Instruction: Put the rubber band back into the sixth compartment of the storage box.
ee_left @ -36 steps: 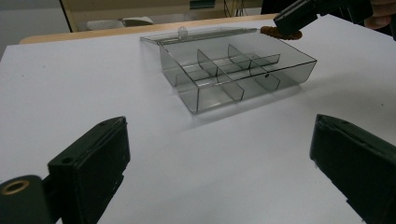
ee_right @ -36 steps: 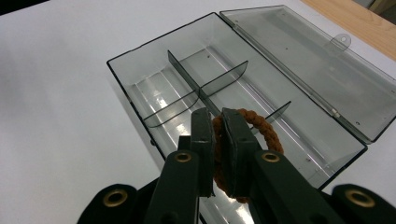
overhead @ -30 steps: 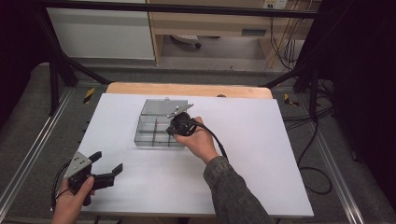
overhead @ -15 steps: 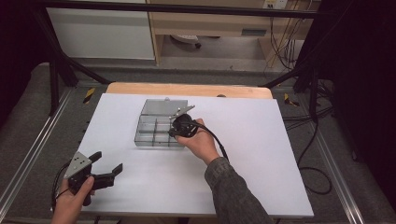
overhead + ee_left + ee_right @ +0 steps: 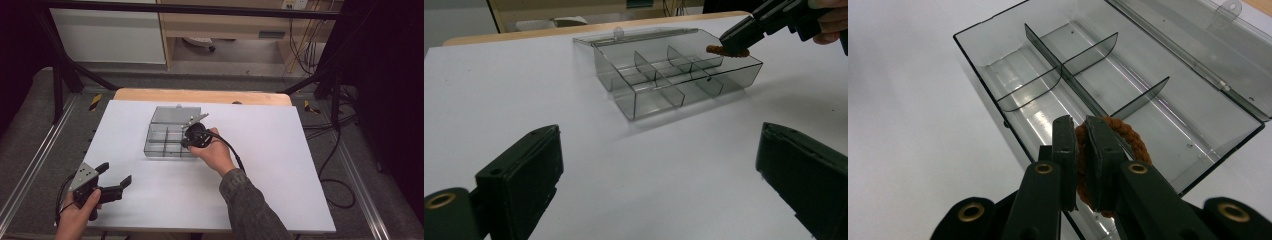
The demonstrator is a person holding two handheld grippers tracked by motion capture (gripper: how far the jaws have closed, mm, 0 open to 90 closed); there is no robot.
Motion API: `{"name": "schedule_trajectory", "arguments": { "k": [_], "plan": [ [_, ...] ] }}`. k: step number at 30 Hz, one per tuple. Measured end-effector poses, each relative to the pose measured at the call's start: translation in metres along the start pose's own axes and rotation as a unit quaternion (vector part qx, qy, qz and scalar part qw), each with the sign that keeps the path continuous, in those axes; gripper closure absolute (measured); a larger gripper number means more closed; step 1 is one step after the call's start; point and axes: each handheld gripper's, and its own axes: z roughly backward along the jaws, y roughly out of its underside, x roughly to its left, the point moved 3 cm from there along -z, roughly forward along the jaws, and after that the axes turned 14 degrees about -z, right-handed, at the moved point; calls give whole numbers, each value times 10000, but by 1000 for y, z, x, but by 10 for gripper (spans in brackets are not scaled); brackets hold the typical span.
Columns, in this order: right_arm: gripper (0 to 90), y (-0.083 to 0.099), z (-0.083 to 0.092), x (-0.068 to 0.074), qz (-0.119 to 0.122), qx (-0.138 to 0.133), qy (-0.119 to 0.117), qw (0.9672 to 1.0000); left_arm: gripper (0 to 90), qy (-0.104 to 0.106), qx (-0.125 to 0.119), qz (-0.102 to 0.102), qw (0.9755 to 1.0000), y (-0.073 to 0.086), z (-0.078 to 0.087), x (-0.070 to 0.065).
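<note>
A white sheet covers the table [image 5: 280, 165], with a strip of pale wood showing at its far edge and dark frame legs, cables and grey floor around it. From the high view, a clear compartment box [image 5: 162, 137] sits toward the far middle of the sheet, its lid [image 5: 176, 114] folded back flat behind it. The right gripper [image 5: 192, 136] reaches in over the box's right end, held by a hand in a dark patterned sleeve. The left gripper [image 5: 116, 176] rests near the front left corner, well apart from the box and, I would guess, simply parked out of the way.

In the left gripper view its two black jaws stand wide apart with nothing between them, framing bare white sheet. Beyond them the box [image 5: 674, 75] shows its dividers, and the other gripper comes in from the upper right with a brown ring [image 5: 726, 50] pinched at its tip, just above the box's right-hand rim.

The right gripper view looks straight down its own jaws, which are clamped on that ring [image 5: 1118, 135], a brown corded loop like a hair tie, gripped across its band so that the rest hangs free. It hovers over the nearest end compartment [image 5: 1158, 135], apparently lined up to be dropped there.
</note>
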Motion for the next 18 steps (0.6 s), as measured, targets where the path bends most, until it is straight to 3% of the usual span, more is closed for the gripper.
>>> {"name": "schedule_trajectory", "arguments": {
  "k": [18],
  "plan": [
    [840, 6, -6, -2, -99, 91, -9, 9999, 52, -2, 7, -4, 10000, 0, 0, 0]
  ]
}}
